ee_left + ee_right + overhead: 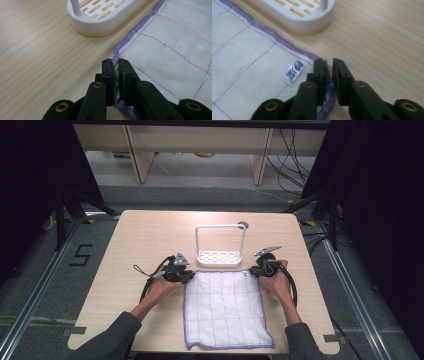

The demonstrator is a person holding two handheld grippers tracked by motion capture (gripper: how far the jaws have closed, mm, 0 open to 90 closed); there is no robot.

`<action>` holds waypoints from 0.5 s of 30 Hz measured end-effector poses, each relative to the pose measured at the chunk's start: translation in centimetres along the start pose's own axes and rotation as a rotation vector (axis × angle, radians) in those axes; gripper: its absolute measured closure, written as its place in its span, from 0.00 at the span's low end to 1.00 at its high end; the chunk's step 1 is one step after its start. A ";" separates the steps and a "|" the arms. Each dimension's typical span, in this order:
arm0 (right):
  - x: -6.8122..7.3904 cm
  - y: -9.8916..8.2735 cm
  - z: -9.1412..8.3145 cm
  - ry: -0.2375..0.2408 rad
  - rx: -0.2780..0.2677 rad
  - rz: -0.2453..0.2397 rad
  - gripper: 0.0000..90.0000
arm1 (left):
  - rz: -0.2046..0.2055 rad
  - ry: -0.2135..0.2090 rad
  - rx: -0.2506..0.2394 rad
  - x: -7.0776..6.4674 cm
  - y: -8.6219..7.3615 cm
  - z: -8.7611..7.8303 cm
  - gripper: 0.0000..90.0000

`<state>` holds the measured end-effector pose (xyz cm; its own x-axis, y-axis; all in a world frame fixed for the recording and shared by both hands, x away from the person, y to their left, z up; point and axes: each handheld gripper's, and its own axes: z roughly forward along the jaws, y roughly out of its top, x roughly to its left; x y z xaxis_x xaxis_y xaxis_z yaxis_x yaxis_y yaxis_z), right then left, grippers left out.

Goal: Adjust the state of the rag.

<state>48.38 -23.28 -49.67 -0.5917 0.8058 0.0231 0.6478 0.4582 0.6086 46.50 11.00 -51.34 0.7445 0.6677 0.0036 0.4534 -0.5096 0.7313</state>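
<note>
My cloth [226, 309] lies flat on the table [125, 260], right in front of me. It is white with thin purple lines and a purple edge. It looks soft, thin and light. It bends and droops, so I think it will sag in the middle if I lift it. It will not break and it is not slippery.

The best spots to hold are the two far corners, on the thick purple edge. My left gripper [116, 65] is pinched shut on the far left corner. My right gripper [329, 65] is pinched shut on the far right corner, next to the little tag [294, 70].

The cloth is nearly square. Its slightly longer side runs from me toward the rack [220, 245], which stands just past the far edge.
</note>
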 end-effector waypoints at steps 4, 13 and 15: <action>0.3 -0.1 0.0 0.007 -0.020 0.015 0.98 | 0.005 -0.002 -0.008 0.2 -0.1 -0.1 0.94; 0.3 0.2 -1.7 0.015 -0.072 -0.039 0.99 | 0.013 0.009 -0.068 0.8 0.3 -1.3 0.94; 0.7 0.5 -2.4 0.018 -0.085 -0.059 0.99 | 0.012 0.016 -0.084 0.9 0.5 -1.9 0.94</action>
<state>47.12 -23.43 -47.46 -0.6365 0.7713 -0.0012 0.5689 0.4705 0.6745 46.49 12.38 -49.71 0.7411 0.6710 0.0232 0.4013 -0.4703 0.7860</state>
